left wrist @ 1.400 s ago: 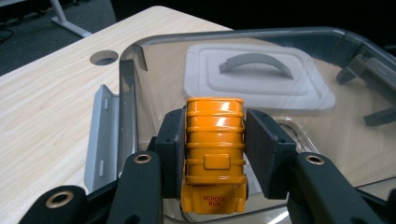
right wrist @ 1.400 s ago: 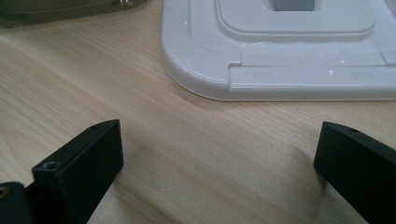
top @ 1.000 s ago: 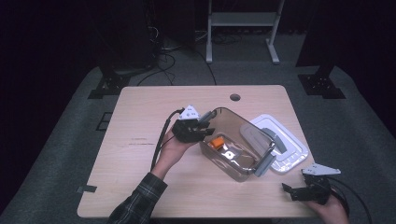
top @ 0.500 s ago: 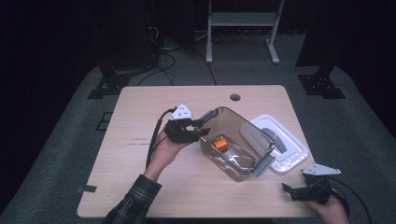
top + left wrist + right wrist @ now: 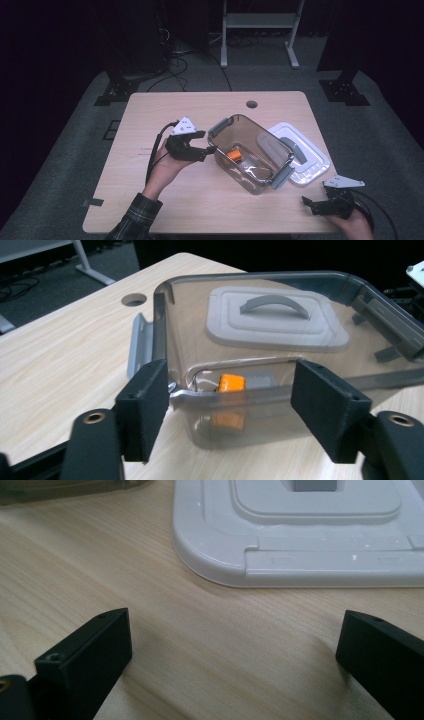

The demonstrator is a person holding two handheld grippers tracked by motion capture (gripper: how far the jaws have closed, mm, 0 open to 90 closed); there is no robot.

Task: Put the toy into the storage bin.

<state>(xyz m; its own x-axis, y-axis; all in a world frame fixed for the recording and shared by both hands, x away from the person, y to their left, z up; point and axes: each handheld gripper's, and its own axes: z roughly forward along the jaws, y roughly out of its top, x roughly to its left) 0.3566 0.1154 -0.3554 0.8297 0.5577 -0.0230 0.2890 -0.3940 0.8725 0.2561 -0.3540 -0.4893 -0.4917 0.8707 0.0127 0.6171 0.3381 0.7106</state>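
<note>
While your left gripper (image 5: 202, 148) hovers at its near corner, fingers just opened with nothing between them, one smoky clear plastic box (image 5: 250, 152) sits mid-worktop (image 5: 150, 110) holding one small orange object (image 5: 231, 383). One white lid (image 5: 307, 160) lies beside it. Your right gripper (image 5: 320, 204) rests, fingers apart.

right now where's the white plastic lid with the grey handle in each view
High view: the white plastic lid with the grey handle lies flat on the table, right of centre, behind the clear brown plastic container.
Left gripper view: upper centre, seen through that container's walls.
Right gripper view: top right, its rounded corner resting on the wood.
Shared landmark: the container, whose edge shows top left in the right gripper view.
</note>
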